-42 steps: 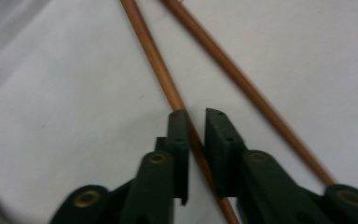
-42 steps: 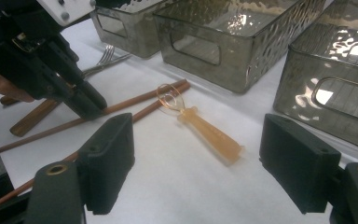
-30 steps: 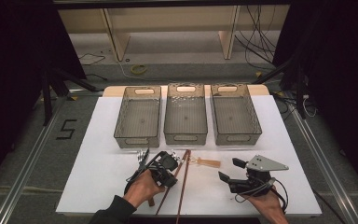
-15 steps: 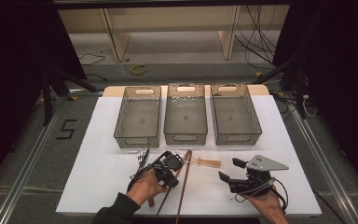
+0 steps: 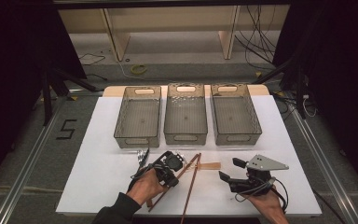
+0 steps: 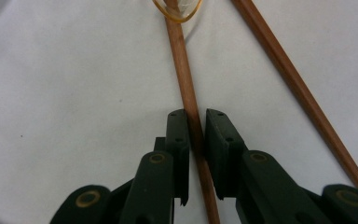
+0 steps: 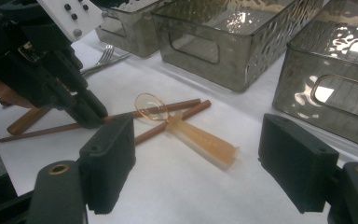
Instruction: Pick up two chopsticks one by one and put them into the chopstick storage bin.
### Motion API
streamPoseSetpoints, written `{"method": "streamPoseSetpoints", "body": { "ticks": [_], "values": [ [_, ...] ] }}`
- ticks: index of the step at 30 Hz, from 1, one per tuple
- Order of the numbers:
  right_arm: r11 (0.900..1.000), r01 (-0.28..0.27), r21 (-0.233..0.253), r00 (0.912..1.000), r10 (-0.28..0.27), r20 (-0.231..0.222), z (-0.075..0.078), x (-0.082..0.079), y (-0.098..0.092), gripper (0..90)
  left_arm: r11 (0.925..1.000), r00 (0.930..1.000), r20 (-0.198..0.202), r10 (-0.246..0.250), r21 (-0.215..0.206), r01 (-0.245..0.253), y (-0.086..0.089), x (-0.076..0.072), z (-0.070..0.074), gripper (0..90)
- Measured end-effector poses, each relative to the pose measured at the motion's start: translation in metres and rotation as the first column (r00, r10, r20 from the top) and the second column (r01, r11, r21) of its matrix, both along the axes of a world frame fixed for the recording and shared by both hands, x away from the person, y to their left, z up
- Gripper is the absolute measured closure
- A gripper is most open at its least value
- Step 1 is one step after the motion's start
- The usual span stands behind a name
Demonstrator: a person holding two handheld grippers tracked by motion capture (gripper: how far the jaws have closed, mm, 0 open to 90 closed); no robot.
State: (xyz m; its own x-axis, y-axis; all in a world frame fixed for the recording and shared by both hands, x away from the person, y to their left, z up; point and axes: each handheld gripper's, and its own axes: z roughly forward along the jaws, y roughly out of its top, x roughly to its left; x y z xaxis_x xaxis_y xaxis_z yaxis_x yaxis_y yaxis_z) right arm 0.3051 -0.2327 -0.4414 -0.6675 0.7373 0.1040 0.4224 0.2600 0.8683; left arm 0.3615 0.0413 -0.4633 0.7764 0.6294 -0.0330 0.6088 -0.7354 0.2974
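Chopstick (image 6: 186,88) slim, reddish-brown wood, clamped in left claw (image 6: 196,135), right claw (image 7: 196,163) wide apart

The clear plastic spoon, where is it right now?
In the high view the spoon lies on the white table in front of the middle bin, its bowl resting over the chopsticks, between the two hands.

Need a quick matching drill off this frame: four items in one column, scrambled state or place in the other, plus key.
1. left tool
2. right tool
3. plastic spoon
4. fork

A. open, holding nothing
B. lies across the two chopsticks
C. shut on a chopstick
D. on the white table cover near the left bin

Pairs: 1-C, 2-A, 3-B, 4-D
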Motion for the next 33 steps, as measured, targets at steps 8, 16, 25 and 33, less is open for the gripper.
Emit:
{"method": "streamPoseSetpoints", "body": {
  "ticks": [8,16,25,33],
  "values": [
    [1.000,0.000,0.000,1.0000,0.000,0.003,0.000,0.000,0.000,28.1,0.9993,0.9997,-0.019,0.013,-0.035,-0.014,0.002,0.004,0.000,82.6],
    [1.000,0.000,0.003,1.0000,0.000,0.003,0.000,0.000,0.000,28.1,0.9988,0.9996,-0.028,0.010,-0.048,-0.011,0.003,0.006,0.000,83.5],
    [1.000,-0.002,0.007,1.0000,0.002,0.004,0.001,0.000,-0.001,28.1,0.9981,1.0000,-0.002,-0.002,-0.062,0.002,0.004,0.007,0.000,83.8],
    [1.000,-0.002,0.008,1.0000,0.002,0.004,0.001,0.000,-0.001,28.1,0.9960,0.9997,0.021,-0.009,-0.089,0.011,0.009,0.012,0.008,83.8]
  ]
}}
